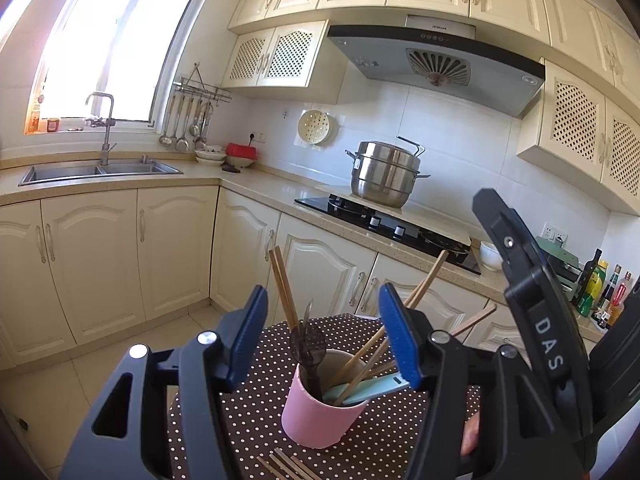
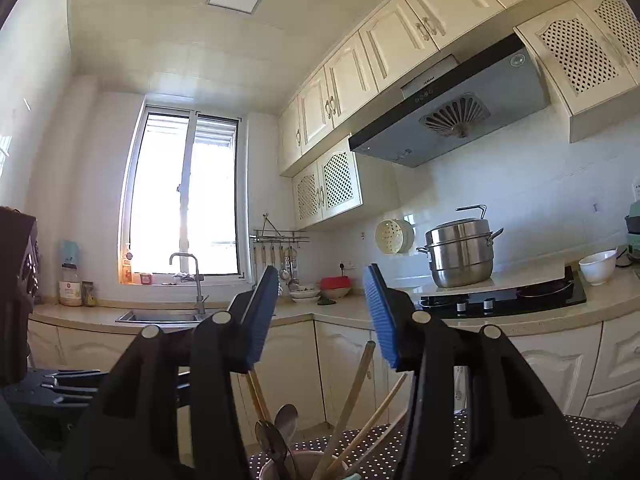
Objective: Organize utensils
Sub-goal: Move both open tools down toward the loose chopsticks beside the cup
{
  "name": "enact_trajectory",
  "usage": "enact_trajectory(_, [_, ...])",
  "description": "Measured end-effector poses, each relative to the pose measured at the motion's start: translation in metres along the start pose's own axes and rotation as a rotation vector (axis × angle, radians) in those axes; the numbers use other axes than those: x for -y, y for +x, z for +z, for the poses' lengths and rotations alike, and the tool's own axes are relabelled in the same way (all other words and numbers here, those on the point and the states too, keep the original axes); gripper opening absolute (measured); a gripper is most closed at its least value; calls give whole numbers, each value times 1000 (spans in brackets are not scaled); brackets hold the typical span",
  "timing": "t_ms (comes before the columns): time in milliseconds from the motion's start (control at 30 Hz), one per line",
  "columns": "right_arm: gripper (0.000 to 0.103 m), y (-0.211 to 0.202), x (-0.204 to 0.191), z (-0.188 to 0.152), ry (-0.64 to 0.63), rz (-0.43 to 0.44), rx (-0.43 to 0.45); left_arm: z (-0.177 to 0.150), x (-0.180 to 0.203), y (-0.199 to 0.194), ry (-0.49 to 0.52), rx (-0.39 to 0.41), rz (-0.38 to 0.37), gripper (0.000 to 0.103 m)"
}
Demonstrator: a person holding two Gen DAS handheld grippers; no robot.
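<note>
A pink cup [image 1: 316, 416] stands on a brown polka-dot table [image 1: 256, 408]. It holds several wooden chopsticks [image 1: 282, 288], a dark slotted spoon [image 1: 307, 344] and a pale green flat utensil [image 1: 372, 390]. More chopsticks [image 1: 286, 466] lie on the table in front of the cup. My left gripper [image 1: 324, 340] is open and empty, its blue pads on either side above the cup. My right gripper [image 2: 324, 316] is open and empty, raised above the cup [image 2: 304, 466], where a metal spoon [image 2: 286, 420] and chopsticks [image 2: 354, 392] stick up. The right gripper's black body [image 1: 532, 292] shows at right in the left wrist view.
A kitchen counter runs behind, with a sink [image 1: 100, 170], a black hob [image 1: 384, 226] carrying a steel steamer pot [image 1: 384, 174], a white bowl [image 1: 490, 256] and bottles [image 1: 596, 284] at right. Cream cabinets stand below. The table edge drops to the tiled floor at left.
</note>
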State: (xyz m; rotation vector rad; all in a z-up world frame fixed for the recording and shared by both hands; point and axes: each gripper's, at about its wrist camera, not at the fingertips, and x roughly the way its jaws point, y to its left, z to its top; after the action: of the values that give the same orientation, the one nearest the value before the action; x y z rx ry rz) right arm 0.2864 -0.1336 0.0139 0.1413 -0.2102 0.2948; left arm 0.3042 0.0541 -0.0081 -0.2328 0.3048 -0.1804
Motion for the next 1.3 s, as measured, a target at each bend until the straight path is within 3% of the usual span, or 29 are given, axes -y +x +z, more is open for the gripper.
enact_trajectory(267, [48,-38,3,10,-29,-24,-26,-6,19,-40,38,29,19,60])
enact_trajectory(600, [52,-81,12,9,-50,-64,-110,-22,44,-74,66,-19,13,63])
enact_trajectory(700, [52,-86,16,2,-49,-71,-178,-32,46,-74,50,-84,2,63])
enact_trajectory(933, [54,-90,26,-25,-55,-76,-362,-64,31,-45,-51,-356,12,63])
enact_trajectory(1167, [55,-84,39,-69,-48,-59,-604,-115,23,-2,-105,-621,22,62])
enact_trajectory(1233, [56,-84,43,-79,-38,-55,-653,-127,21,7,-128,-668,30,62])
enact_trajectory(1300, [56,-84,47,-89,-25,-49,-699,-140,21,17,-136,-714,45,52])
